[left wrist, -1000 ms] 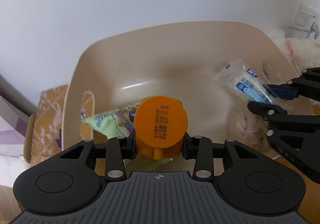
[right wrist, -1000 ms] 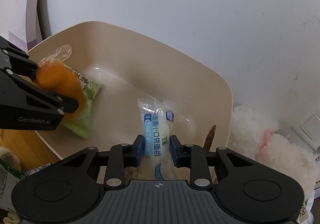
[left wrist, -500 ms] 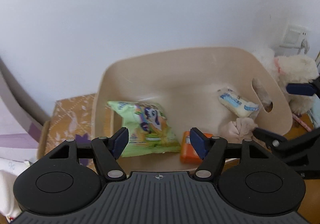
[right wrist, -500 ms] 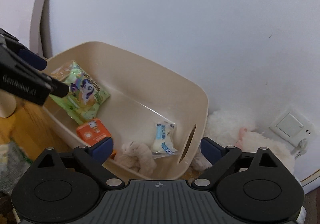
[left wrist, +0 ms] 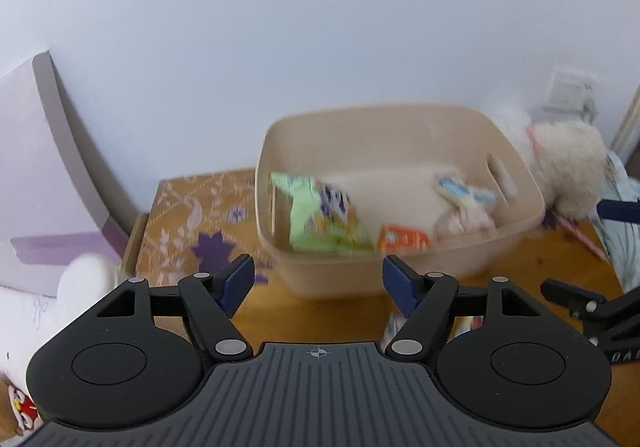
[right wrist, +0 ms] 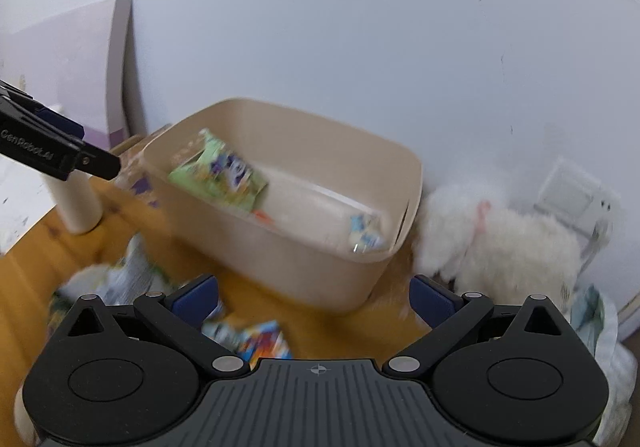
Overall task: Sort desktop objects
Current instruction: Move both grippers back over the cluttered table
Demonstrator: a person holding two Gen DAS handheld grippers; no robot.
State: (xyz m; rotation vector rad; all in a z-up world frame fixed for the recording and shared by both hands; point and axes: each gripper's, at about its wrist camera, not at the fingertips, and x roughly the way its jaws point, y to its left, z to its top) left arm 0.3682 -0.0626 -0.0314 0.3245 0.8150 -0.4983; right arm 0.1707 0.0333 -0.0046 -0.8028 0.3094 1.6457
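Soft, even daylight is filling both my views, and the wall (left wrist: 320, 27) is reading pale blue-white without glare. Motion blur is smearing the bin (left wrist: 400, 203), its packets and the plush (right wrist: 500, 243), while my own black frames are staying sharp. The fisheye is bending edges and darkening the corners. Shadows are staying faint.

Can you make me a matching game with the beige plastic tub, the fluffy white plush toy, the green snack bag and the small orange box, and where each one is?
Things:
1. beige plastic tub
2. fluffy white plush toy
3. green snack bag
4. small orange box

Places:
A. outside the tub, by the wall socket
B. on the wooden table
C. in the tub, at its near wall
D. in the tub, at its left end

Pairs: 1-B, 2-A, 3-D, 4-C
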